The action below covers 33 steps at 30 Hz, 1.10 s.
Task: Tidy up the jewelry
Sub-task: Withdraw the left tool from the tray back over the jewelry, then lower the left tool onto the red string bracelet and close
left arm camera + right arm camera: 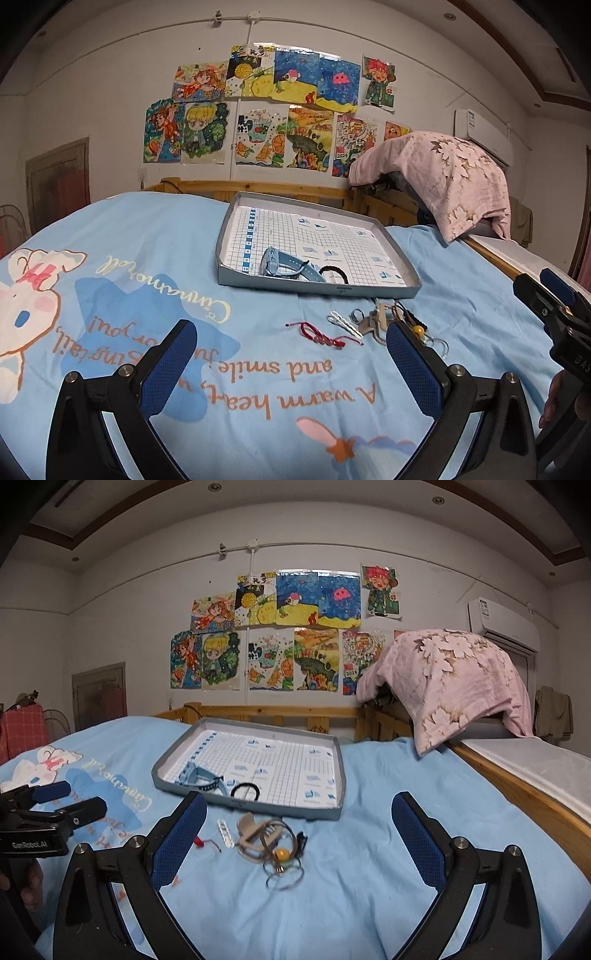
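A grey tray with a grid-paper floor lies on the blue bedsheet. It holds a blue watch and a black hair tie. In front of it lie a red string bracelet, a white hair clip, a beige clip, rings and a yellow bead. My left gripper is open above the sheet, near the red bracelet. My right gripper is open, just short of the jewelry pile.
The bed has a wooden rail behind the tray and a wooden side edge on the right. A pink flowered cloth hangs over the far right corner. The other gripper shows at each view's edge.
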Each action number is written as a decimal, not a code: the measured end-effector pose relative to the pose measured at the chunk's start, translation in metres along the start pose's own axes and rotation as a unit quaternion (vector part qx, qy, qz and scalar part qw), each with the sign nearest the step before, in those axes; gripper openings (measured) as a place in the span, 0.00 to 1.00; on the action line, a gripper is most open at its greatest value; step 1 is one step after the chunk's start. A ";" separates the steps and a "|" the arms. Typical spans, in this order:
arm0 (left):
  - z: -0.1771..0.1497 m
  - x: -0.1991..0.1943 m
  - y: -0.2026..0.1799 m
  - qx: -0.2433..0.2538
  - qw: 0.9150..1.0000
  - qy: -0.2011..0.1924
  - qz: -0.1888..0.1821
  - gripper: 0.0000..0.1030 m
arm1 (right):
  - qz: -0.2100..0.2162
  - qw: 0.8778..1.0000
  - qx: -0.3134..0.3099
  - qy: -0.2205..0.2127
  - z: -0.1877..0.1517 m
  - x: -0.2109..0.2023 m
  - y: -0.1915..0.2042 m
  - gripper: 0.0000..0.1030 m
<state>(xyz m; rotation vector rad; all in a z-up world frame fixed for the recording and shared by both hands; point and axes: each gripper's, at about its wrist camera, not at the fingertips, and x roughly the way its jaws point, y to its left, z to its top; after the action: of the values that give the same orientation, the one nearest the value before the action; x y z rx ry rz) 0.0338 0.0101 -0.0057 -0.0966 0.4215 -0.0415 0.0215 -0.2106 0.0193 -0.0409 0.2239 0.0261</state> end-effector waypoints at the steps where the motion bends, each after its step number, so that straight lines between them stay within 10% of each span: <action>1: 0.003 0.003 0.001 -0.002 1.000 0.001 0.001 1.00 | 0.001 1.000 -0.001 -0.001 0.001 0.002 0.002 0.96; 25: 0.005 0.112 -0.002 0.010 0.997 0.073 -0.021 1.00 | 0.055 0.994 0.038 0.082 -0.028 0.093 -0.012 0.95; 29: -0.005 0.125 -0.007 0.018 0.994 0.096 -0.041 0.85 | 0.062 0.992 0.036 0.101 -0.043 0.099 -0.010 0.93; 33: -0.014 0.137 -0.006 0.008 0.990 0.127 -0.062 0.69 | 0.070 0.990 0.031 0.117 -0.053 0.104 -0.006 0.70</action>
<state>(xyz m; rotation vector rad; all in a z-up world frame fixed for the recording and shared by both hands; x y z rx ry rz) 0.1533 -0.0051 -0.0737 -0.1013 0.6703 -0.1812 0.1118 -0.2168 -0.0552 0.0331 0.4624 0.1549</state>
